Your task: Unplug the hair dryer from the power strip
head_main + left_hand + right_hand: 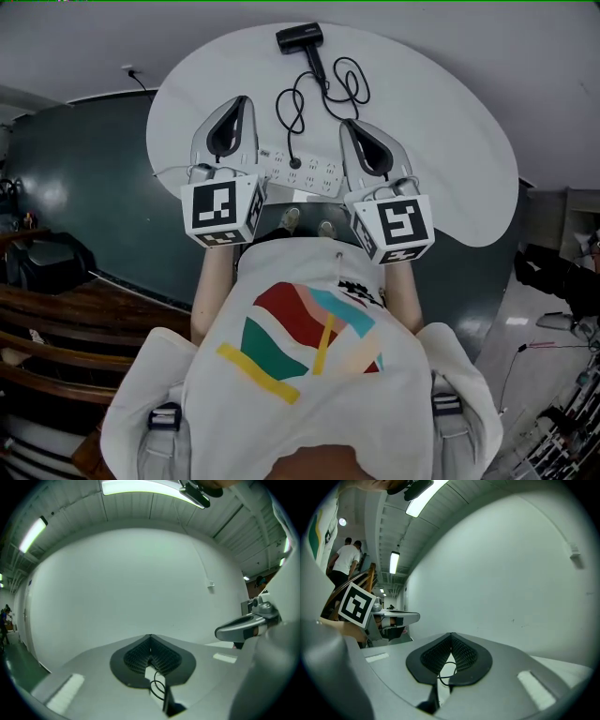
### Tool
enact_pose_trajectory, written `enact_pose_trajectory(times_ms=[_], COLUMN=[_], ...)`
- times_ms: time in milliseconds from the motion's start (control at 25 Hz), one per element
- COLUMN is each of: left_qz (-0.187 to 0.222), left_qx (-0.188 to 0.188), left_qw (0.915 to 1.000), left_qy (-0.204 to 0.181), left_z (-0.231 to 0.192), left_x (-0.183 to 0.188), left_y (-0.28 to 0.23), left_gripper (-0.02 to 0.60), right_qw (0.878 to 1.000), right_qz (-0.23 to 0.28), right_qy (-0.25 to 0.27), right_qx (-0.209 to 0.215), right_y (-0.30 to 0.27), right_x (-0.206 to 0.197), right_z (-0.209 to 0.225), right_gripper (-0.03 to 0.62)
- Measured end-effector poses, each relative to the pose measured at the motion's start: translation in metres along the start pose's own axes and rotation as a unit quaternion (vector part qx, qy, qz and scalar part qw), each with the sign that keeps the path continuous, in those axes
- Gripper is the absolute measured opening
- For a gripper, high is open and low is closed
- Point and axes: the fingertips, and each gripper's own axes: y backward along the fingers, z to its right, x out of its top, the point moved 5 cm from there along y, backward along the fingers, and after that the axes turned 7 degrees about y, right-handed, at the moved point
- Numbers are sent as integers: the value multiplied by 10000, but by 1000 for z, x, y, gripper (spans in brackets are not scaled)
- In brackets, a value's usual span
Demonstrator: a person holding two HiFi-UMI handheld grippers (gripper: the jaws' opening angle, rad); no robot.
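Black hair dryer (300, 37) lies at the far edge of the round white bench (450, 141). Its black cord (298, 108) is plugged into the white power strip (314, 172), which lies between the left gripper (242, 101) and the right gripper (348, 123). Both grippers' fingers (133, 658) are closed together and hold nothing.

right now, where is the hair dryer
In the head view the hair dryer lies at the far edge of the white table, its black cord looping back to the power strip on the near side.
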Motion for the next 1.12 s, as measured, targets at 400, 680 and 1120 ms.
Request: enact_pose_trajectory(times_ms=[400,680,1120], left_qz=[-461,-2201,-4056], left_qx=[-666,-1169,-1664], left_qw=[9967,9683,8985], left_qy=[-105,189,221], left_z=[-8,-18,-8], left_x=[-7,-90,-214], left_y=[-18,-21,1], left_gripper=[71,117,222], right_qw=[9998,9994,9963], right_qz=[-76,-313,-821], right_qy=[-111,-127,-206], right_qx=[-120,-42,111], right_y=[-16,-20,-27], right_x=[-3,-14,-48], right_z=[-3,-18,-25], right_gripper=[12,12,12])
